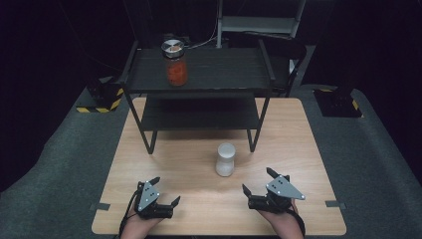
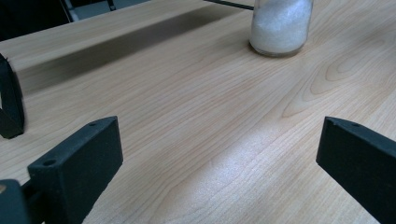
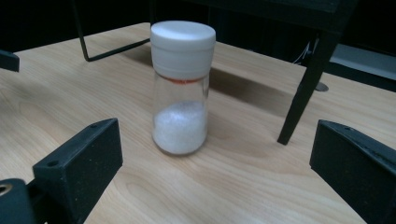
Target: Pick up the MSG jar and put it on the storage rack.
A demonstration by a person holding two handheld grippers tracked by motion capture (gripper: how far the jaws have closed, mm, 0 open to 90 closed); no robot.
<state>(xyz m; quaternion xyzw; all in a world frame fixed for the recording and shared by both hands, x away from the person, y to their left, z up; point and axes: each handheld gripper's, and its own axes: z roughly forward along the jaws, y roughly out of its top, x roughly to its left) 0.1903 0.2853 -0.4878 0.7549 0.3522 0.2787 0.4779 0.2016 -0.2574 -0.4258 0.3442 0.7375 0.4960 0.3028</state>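
Cut off by the top edge in the left gripper view: lid and neck of the white-grained jar (image 2: 280, 25).

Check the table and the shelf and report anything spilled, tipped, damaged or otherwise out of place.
Nothing stands out. The clear glass jar with a white lid and white grains stands upright on the light wooden table, lid on, no grains around it. The jar of orange contents with a metal lid stands upright on the black two-tier shelf. Both grippers rest open, apart from the jars.
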